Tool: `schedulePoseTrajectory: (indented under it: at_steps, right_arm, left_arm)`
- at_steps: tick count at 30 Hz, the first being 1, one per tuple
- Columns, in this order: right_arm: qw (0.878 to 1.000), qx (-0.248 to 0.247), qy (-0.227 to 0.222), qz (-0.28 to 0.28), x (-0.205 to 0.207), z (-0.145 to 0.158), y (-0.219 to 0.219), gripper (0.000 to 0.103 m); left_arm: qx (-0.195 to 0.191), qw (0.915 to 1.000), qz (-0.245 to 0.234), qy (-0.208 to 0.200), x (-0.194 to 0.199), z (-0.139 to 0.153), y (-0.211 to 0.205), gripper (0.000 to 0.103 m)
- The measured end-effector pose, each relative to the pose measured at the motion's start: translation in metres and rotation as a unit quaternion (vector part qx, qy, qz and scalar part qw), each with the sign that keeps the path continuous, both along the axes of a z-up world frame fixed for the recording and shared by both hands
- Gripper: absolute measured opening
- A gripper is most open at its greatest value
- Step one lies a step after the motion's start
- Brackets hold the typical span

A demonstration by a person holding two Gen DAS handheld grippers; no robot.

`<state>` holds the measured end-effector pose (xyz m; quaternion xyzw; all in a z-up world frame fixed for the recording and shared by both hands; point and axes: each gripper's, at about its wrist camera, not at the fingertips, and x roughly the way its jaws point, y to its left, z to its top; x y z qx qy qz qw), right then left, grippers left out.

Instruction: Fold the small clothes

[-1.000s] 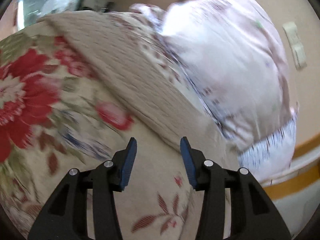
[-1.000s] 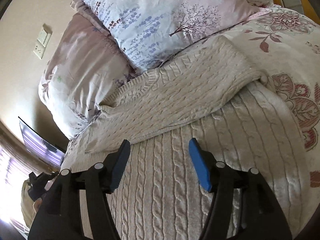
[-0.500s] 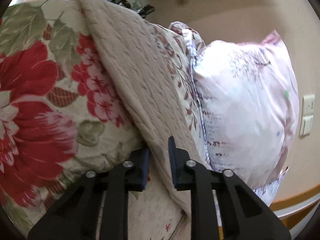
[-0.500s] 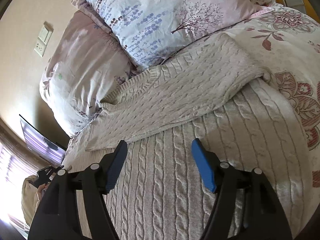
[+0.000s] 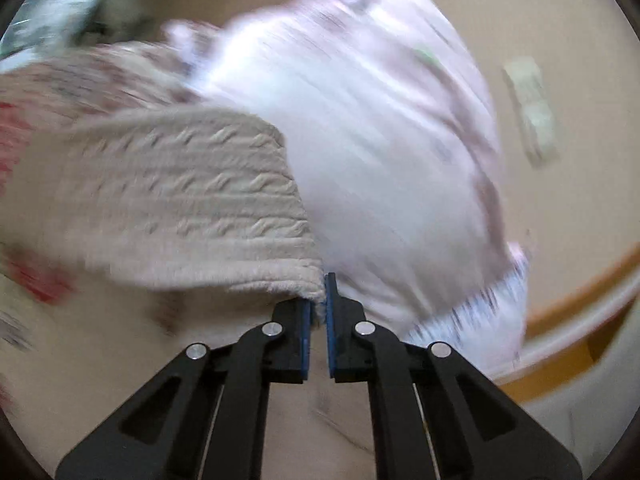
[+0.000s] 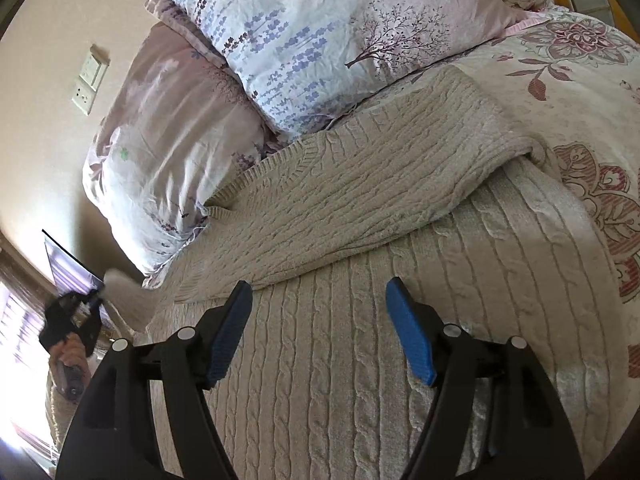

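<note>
Because the left claw [image 5: 318, 304] is clamped on only the very corner of the cable-knit sweater [image 6: 360, 208], with a thin tuft of knit between its blue pads [image 5: 329, 312], the hold looks shallow. The sweater is the landmark for every place given here. It lies spread on the bed [image 6: 580, 80], its upper edge touching the two pillows [image 6: 320, 32], with one sleeve [image 6: 380, 184] folded slantwise across its body. The pinched corner is raised off the bed and hangs out to the left of the claw in the blurred left wrist view.

The right claw [image 6: 320, 320] hovers over the sweater's body, its jaws standing well apart with nothing between them, the pads clear of the knit.

Likely faults, as judged from this moment:
- The corner may slip from the left claw, since heavy knit pulls against a small bite when swung fast.
- The loose weave may stretch or snag on a pad edge.
- With the right claw not pinning the body, the whole sweater may drag along the bed instead of folding, and the laid sleeve may slide out of place.
- The lifted flap may land askew against the pillows.
</note>
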<state>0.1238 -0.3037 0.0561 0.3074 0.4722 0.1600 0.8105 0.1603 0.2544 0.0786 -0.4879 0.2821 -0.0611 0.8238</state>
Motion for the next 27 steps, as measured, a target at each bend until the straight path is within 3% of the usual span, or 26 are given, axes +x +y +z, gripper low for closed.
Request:
schedulePoseTrajectory:
  at_steps: [4,7,9,11,13,14,17,21,24,27]
  right_arm:
    - [1.000,-0.003,0.007,0.001,0.001,0.000,0.000,0.071]
    - [1.000,-0.008,0.016,0.005,0.000,0.004,0.000,0.071]
    - [1.000,-0.011,0.023,0.007,-0.001,0.007,-0.001,0.071]
    - [0.999,-0.026,0.029,0.015,-0.001,0.014,-0.002,0.071]
    - [0.998,-0.052,0.024,0.033,0.000,0.027,0.001,0.071]
    - [0.997,-0.065,0.017,0.045,0.001,0.034,0.004,0.071]
    - [0.989,-0.105,-0.030,0.101,0.006,0.063,0.025,0.071]
    - [0.961,-0.152,-0.109,0.204,0.016,0.092,0.082,0.068]
    - [0.922,-0.177,-0.169,0.300,0.024,0.098,0.150,0.059]
    - [0.891,-0.194,-0.193,0.363,0.029,0.089,0.201,0.049]
  left_arm:
    - [0.001,0.9945,-0.103,-0.015,0.029,0.003,-0.085,0.006]
    - [0.011,0.9866,-0.163,-0.002,0.046,-0.010,-0.144,0.006]
    - [0.020,0.9759,-0.216,0.026,0.059,-0.028,-0.185,0.007]
    - [0.043,0.9633,-0.258,0.063,0.066,-0.043,-0.213,0.021]
    - [0.051,0.9523,-0.288,0.085,0.064,-0.055,-0.226,0.035]
    - [0.052,0.9505,-0.295,0.082,0.060,-0.055,-0.225,0.037]
    - [0.054,0.9537,-0.290,0.060,0.041,-0.048,-0.200,0.040]
    - [0.086,0.9697,-0.220,0.061,0.010,-0.051,-0.142,0.039]
    - [0.071,0.9767,-0.186,0.080,0.001,-0.063,-0.113,0.039]
    - [0.069,0.9806,-0.155,0.098,-0.001,-0.072,-0.097,0.039]
